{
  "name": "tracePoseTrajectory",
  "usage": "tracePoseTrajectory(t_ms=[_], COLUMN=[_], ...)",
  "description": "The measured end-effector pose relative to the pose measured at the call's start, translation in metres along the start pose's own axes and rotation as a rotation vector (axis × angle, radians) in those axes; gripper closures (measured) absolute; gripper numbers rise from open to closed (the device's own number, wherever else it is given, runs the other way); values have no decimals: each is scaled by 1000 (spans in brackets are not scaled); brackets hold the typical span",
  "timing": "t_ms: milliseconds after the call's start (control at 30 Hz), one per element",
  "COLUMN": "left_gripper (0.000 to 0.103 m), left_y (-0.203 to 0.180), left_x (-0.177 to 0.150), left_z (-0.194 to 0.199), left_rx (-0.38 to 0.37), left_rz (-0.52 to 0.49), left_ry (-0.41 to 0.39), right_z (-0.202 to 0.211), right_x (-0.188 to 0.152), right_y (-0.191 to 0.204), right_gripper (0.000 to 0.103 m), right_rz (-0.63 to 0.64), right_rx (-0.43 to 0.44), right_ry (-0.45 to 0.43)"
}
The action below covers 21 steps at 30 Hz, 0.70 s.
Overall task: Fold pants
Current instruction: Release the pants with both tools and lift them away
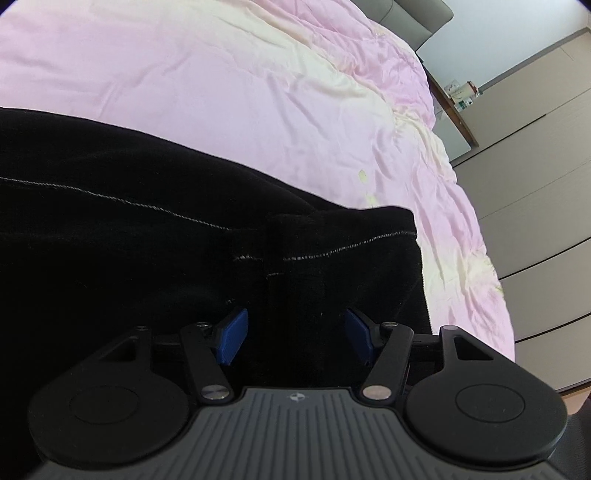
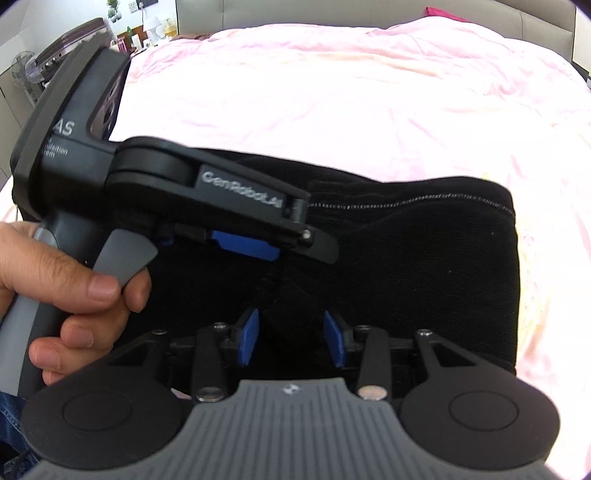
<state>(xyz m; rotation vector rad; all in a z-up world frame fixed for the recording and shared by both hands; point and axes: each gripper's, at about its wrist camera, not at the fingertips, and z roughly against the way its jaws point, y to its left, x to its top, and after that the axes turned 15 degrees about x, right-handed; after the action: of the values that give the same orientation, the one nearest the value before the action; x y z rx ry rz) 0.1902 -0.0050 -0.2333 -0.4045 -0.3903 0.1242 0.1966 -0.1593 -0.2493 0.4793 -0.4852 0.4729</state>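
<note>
— Pants: black ribbed-fabric pants [image 1: 147, 258] with a line of pale stitching, spread over the near part of a bed. Where exactly do they sit?

— On a wrinkled pink and cream quilt [image 1: 258, 92] that covers the whole bed. The dark cloth fills the near side of both wrist views, and bare quilt stretches beyond it to the far edge. In the right wrist view the pants [image 2: 424, 266] end in a rounded folded edge on the right, with quilt [image 2: 332, 92] showing past it.

— And the left gripper [image 1: 295, 338]?

— Its blue pads [image 1: 232, 341] stand well apart, low over the black fabric. A raised vertical fold of the cloth runs just beyond the gap, but the pads do not press on it. Nothing is gripped there.

— Can you see it from the other side?

— Yes, the left gripper [image 2: 258, 251] crosses the right wrist view from the left, a black and grey handheld tool held by a person's hand [image 2: 66, 291] on its grey trigger handle, its blue pad just above the pants.

— The right gripper [image 2: 291, 338]?

— Partly open, its blue pads [image 2: 249, 341] a moderate way apart over a dark crease in the fabric. The cloth between them is too dark to tell whether any touches the pads; no clamped fold shows.

— Anything else around?

— A grey headboard [image 2: 369, 11] at the far end, pale wardrobe doors [image 1: 535, 184] to the right, and a cluttered shelf [image 2: 147, 29] at far left.
</note>
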Motion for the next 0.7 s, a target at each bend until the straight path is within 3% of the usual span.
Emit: tracePoseTrajectory(t_ms=[133, 200, 400, 500, 567, 700], left_gripper=[33, 33, 19, 12, 11, 11], left_y=[22, 45, 168, 234, 272, 330], left_x=[16, 28, 73, 84, 83, 80], left_z=[32, 60, 157, 207, 229, 236], left_rx=[14, 38, 241, 366, 397, 455], left_rz=[-57, -102, -131, -60, -8, 91], left_ry=[-29, -60, -108, -142, -138, -103], right_z=[20, 31, 54, 57, 74, 64], right_x=[3, 9, 22, 21, 25, 14], right_y=[4, -6, -71, -108, -127, -162], right_gripper=[55, 40, 38, 36, 34, 23], right_rz=[-25, -51, -201, -286, -333, -397], right_rx=[20, 27, 20, 40, 48, 81], right_ry=[-50, -92, -176, -191, -199, -168])
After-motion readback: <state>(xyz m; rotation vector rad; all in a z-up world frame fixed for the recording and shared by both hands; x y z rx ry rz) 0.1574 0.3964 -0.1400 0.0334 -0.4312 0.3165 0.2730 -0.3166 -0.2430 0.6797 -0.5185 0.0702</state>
